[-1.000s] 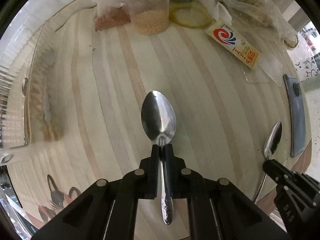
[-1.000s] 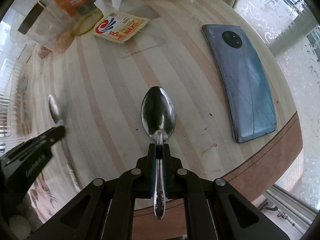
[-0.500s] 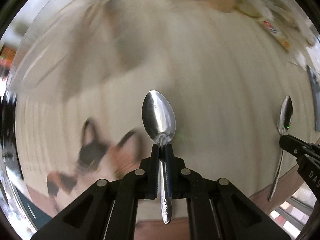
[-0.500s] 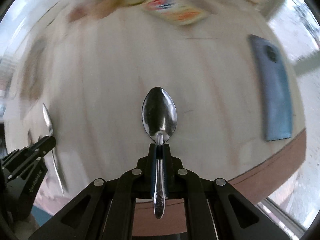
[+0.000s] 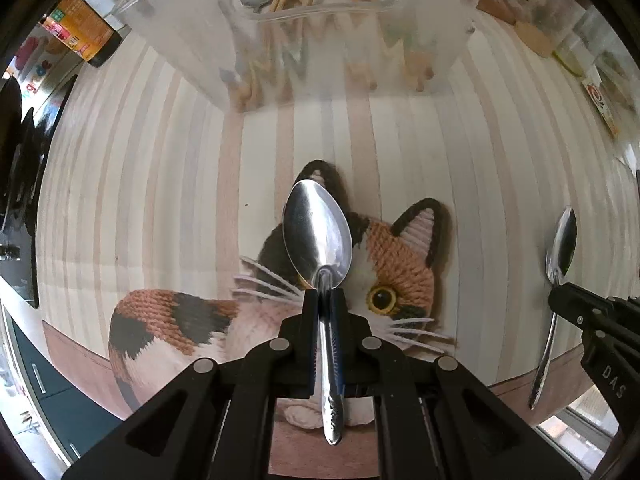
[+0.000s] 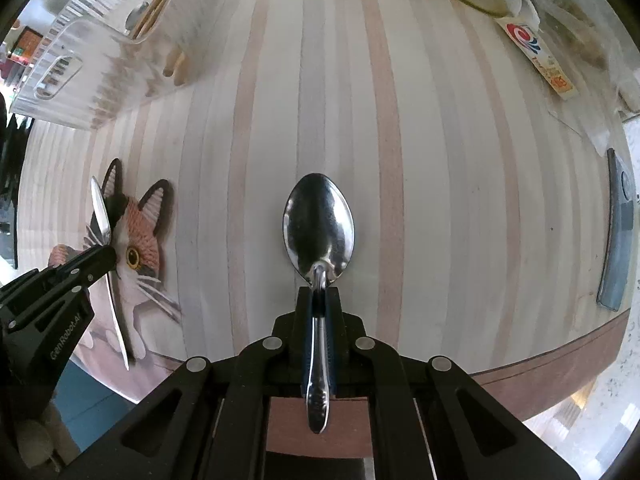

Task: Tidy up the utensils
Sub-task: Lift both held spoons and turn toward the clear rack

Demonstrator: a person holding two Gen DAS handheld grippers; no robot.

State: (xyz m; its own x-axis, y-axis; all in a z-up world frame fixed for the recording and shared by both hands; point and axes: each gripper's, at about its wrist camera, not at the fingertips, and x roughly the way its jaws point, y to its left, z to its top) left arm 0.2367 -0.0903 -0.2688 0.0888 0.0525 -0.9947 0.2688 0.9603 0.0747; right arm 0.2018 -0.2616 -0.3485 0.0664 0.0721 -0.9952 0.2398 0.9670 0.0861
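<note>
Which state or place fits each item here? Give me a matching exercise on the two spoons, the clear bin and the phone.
Items:
1. left spoon
2. right spoon
3. clear bin
4. phone

Places or states:
A. flat near the table's right edge
B. clamped over the cat picture
C. holds chopsticks and spoons
D. clamped over bare striped tabletop

Pairs: 1-B, 2-D, 3-C, 4-A

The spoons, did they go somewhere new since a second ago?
Both tools swung left along the table: the left tool now faces the clear utensil box over the cat picture, and the right tool followed. Nothing was grabbed or dropped; each stays shut on its spoon.
</note>
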